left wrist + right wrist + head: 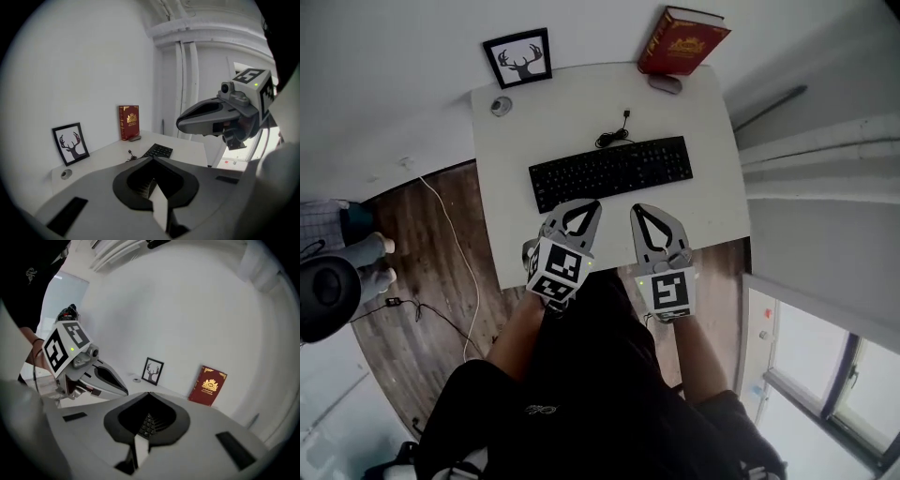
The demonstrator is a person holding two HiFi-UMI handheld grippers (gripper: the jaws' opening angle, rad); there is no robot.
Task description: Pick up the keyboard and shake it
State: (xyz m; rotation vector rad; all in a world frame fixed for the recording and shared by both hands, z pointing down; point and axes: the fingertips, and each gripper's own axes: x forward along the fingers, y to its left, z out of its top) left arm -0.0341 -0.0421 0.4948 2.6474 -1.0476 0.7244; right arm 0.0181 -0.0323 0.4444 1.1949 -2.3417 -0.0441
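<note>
A black keyboard (611, 172) lies flat across the middle of the small white table (511, 234), its cable coiled behind it. Both grippers hover side by side over the table's near edge, just short of the keyboard. My left gripper (592, 204) is shut with nothing in it, its tip near the keyboard's front left part. My right gripper (638, 210) is shut and empty too, a little nearer to me. In the left gripper view the keyboard (158, 151) shows past the closed jaws, with the right gripper (180, 124) above it. In the right gripper view a few keys (149, 423) show through the jaw opening.
A framed deer picture (518, 58) leans at the table's back left, a round cable hole (501, 106) near it. A red book (681, 39) stands at the back right with a grey mouse (665, 83) in front. Wooden floor and a white cable (455, 244) lie to the left.
</note>
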